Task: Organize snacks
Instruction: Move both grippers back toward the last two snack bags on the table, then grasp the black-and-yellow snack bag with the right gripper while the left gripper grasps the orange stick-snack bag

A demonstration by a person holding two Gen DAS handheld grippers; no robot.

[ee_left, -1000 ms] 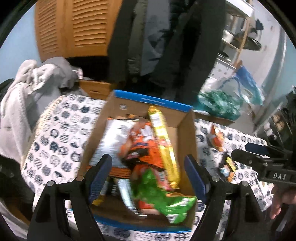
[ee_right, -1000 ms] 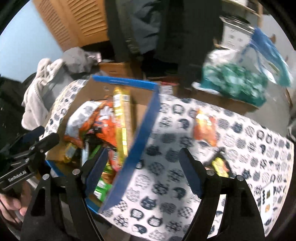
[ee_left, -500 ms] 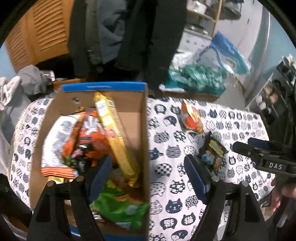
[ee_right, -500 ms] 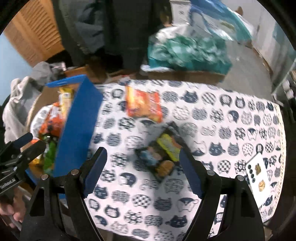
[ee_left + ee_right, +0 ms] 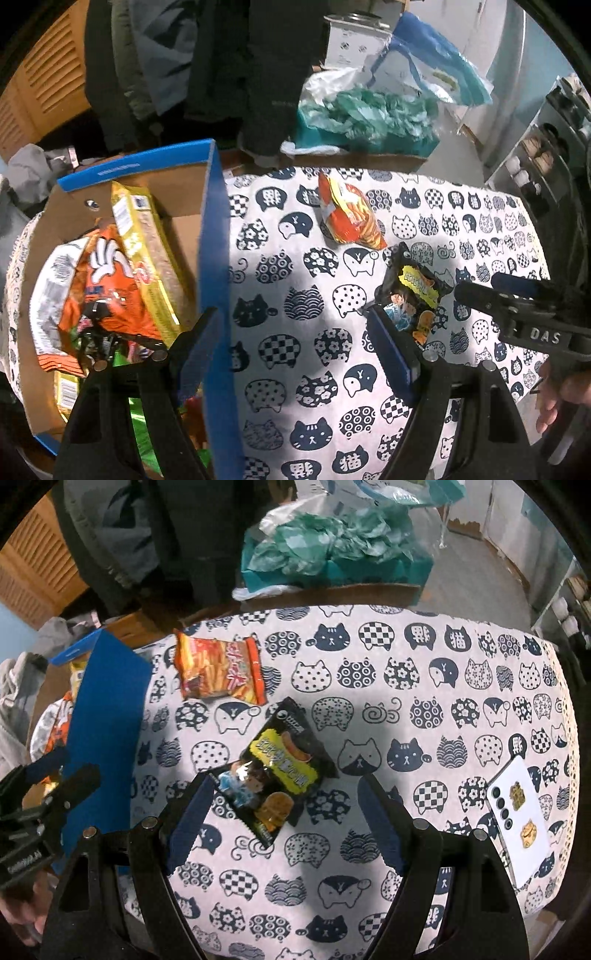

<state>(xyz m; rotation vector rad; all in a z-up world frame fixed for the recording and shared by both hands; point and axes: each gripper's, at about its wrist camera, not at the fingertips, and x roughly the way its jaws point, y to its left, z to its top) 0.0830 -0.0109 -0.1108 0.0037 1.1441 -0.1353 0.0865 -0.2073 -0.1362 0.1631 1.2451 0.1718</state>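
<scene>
1. The right claw hangs with its jaws spread wide and empty, just over the black crinkly snack packet with the yellow label, which lies flat on the table with the cat-print cloth. This looks like the next pick.
2. Judged from that, lower so the fingers straddle the packet across its narrow width, then pinch the puffed middle; a thin edge would likely slip.
3. The orange-red foil chip bag lies just beyond, near but apart, so keep the far finger clear of it.
4. The left claw is also spread and empty, astride the blue wall of the open cardboard box already holding several packets. It should stay out of the carrying path.
5. The white phone near the table edge is not a snack; leave it.
</scene>
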